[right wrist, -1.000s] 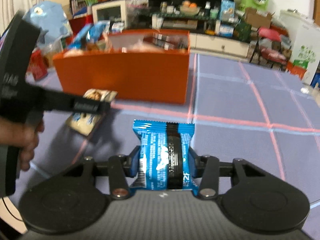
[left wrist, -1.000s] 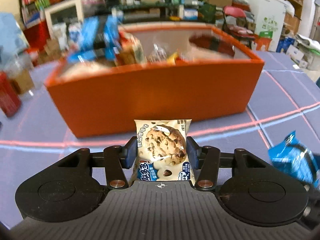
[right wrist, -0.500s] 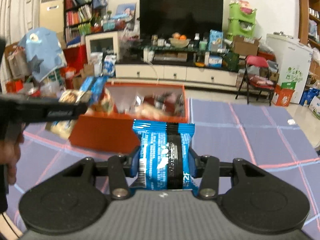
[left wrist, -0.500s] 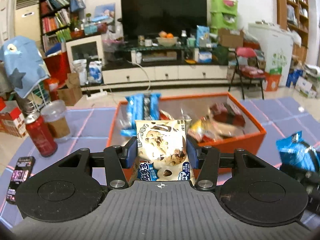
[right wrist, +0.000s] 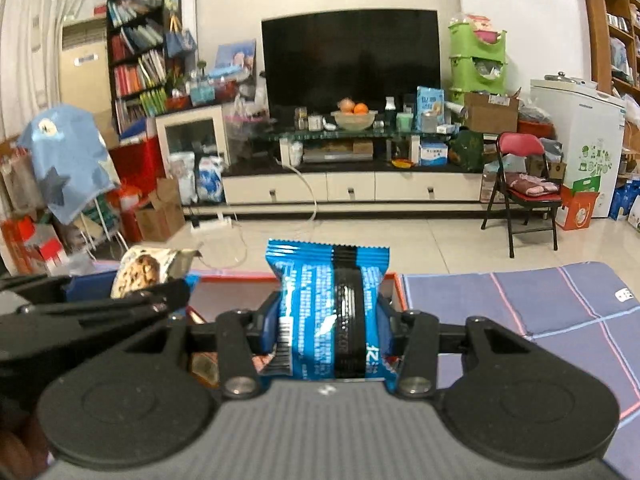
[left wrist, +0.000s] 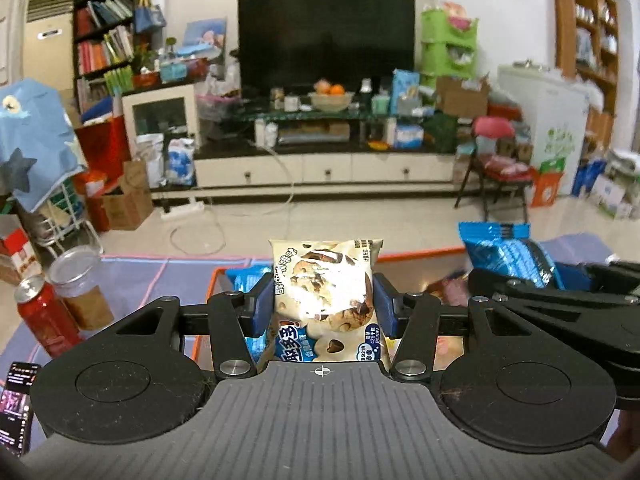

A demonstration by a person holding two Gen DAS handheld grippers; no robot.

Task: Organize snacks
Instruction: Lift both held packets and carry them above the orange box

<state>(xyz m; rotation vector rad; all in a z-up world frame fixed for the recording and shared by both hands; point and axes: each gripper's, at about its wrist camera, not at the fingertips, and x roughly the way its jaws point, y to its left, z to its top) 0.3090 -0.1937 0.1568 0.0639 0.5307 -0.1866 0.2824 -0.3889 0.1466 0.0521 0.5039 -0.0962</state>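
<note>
My left gripper (left wrist: 323,304) is shut on a cream chocolate-chip cookie packet (left wrist: 325,292) and holds it above the orange snack box (left wrist: 416,257), which holds several snack packets. My right gripper (right wrist: 328,320) is shut on a blue and black snack packet (right wrist: 326,312) over the same box (right wrist: 236,277), near its right end. In the left wrist view the right gripper's blue packet (left wrist: 508,252) shows at the right. In the right wrist view the cookie packet (right wrist: 144,268) shows at the left. The grippers are side by side over the box.
A red can (left wrist: 44,316), a lidded clear cup (left wrist: 80,284) and a phone (left wrist: 16,396) stand on the purple checked mat (right wrist: 540,312) to the left of the box. Beyond lie the tiled floor, a TV cabinet and a red folding chair (right wrist: 520,184).
Both grippers have risen and moved forward from in front of the box to above it, each still holding its packet. The box now sits low in both views.
</note>
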